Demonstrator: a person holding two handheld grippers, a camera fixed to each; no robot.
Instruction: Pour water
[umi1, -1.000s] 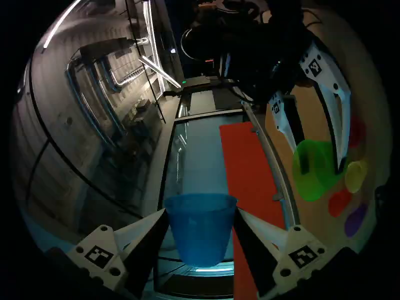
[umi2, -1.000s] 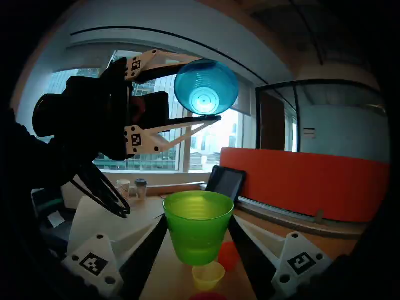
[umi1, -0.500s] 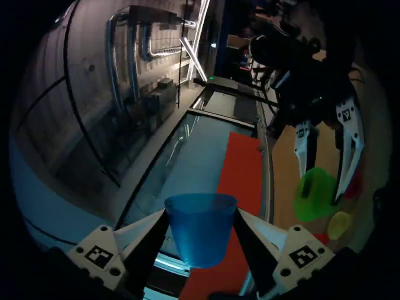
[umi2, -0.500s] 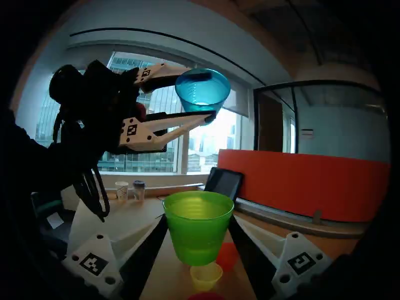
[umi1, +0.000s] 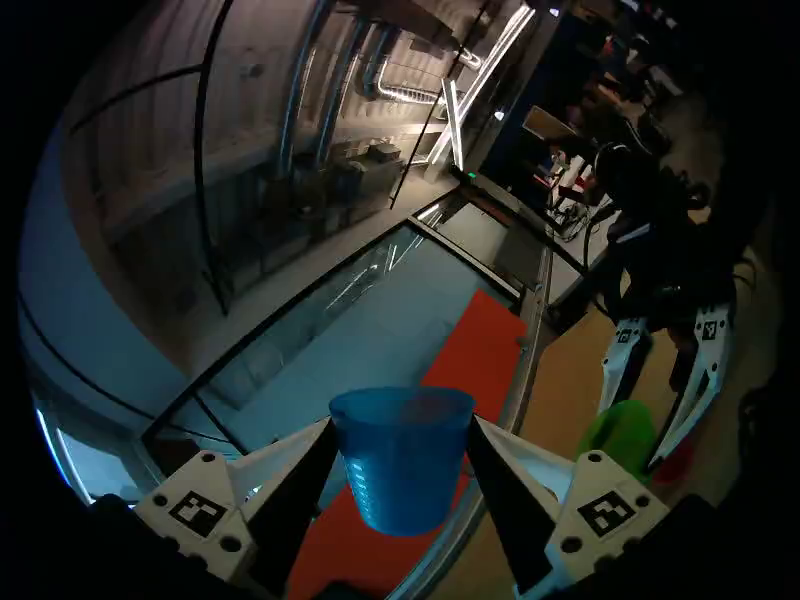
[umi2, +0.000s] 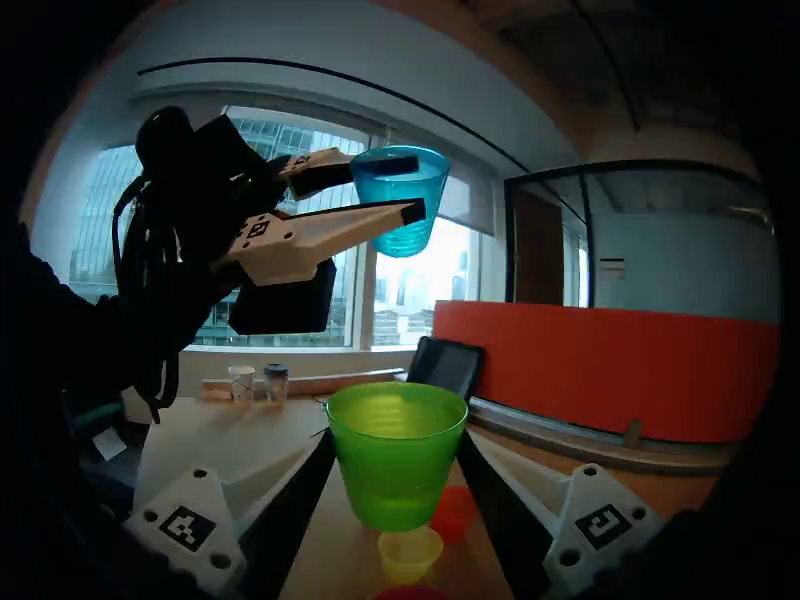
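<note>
High above the desk (umi2: 325, 555), left gripper (umi1: 400, 425) is clamped on the blue cup (umi1: 402, 465), near upright, prob. so nothing spills. Lower down, right gripper (umi2: 397, 440) pinches the green cup (umi2: 397, 470) w/ mouth up, ready to receive.

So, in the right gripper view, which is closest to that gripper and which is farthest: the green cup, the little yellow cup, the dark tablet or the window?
1. green cup: held in the right gripper itself, centre.
2. yellow cup: low down, just ahead of it.
3. dark tablet: leaning farther back, just right of centre.
4. window: behind everything, left and centre.
</note>
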